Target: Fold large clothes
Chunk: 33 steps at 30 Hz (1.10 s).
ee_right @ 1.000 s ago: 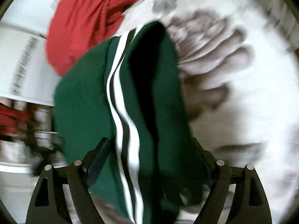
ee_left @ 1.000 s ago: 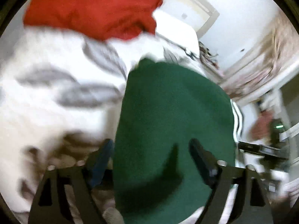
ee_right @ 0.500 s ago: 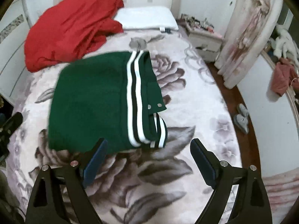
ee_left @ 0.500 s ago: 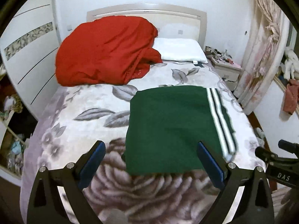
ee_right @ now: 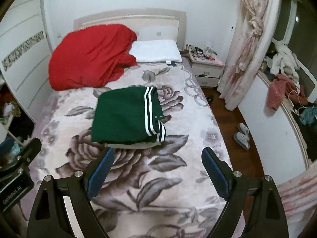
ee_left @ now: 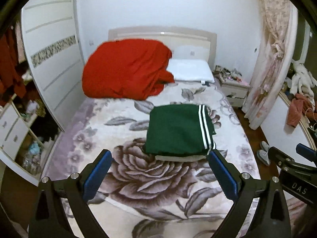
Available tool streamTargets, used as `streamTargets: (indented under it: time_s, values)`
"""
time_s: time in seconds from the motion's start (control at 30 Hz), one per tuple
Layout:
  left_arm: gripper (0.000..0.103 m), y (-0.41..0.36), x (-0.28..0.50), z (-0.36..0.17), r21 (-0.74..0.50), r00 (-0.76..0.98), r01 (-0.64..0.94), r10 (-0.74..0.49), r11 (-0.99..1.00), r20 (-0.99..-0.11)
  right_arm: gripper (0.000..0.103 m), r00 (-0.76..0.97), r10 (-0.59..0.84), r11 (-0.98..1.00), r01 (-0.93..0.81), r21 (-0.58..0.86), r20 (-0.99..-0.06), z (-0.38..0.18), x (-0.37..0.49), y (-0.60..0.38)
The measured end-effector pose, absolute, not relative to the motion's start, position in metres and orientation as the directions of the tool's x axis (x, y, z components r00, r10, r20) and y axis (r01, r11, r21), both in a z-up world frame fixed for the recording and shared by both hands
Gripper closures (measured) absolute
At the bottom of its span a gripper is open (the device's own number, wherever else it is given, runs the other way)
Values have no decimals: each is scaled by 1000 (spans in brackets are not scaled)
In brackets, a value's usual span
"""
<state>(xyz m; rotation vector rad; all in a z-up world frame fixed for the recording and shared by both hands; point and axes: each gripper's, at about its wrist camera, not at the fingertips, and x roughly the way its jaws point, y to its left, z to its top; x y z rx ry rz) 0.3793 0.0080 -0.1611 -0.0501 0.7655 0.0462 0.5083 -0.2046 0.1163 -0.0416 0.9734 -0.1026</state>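
Observation:
A dark green garment with white stripes [ee_left: 176,130] lies folded into a neat rectangle on the floral bedspread [ee_left: 138,178], with a pale layer showing under its near edge. It also shows in the right wrist view [ee_right: 124,117]. My left gripper [ee_left: 158,158] is open and empty, held back above the foot of the bed. My right gripper [ee_right: 157,154] is open and empty too, also short of the garment. Each gripper's body shows at the edge of the other's view.
A crumpled red cloth [ee_left: 126,69] and a white pillow [ee_left: 190,71] lie at the bed's head. A wardrobe [ee_left: 51,59] stands left. A nightstand [ee_right: 206,67], curtain [ee_right: 243,45], slippers [ee_right: 241,134] and clothes on a ledge [ee_right: 281,91] are right.
Both grippers have let go of the green garment and pulled back and up from it. The garment now lies folded flat on the bed, farther away in both views.

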Motion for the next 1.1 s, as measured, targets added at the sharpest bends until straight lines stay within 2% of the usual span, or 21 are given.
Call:
streamTargets:
  time_s: [0.2,0.47,0.73,1.1]
  values:
    - [4,0,328,-115,-20,757,-57,30,998,-653,12,613,-93,996,64,-67,-785,189,449,-201]
    - [4,-11,288,-89,-17,784,-51,30,999,-620,11,688,-96,995,63,-73,-719,261,375,-206]
    - [3,-15,267,-77,-31,772,-45,15,999,-636,10,716,-87,996,69,-54,-693,299,333,-218]
    - [3,-17,252,-77,2,777,-77,61,997,-627,8,713,-62,998,51,-36,-699,304,322,-233]
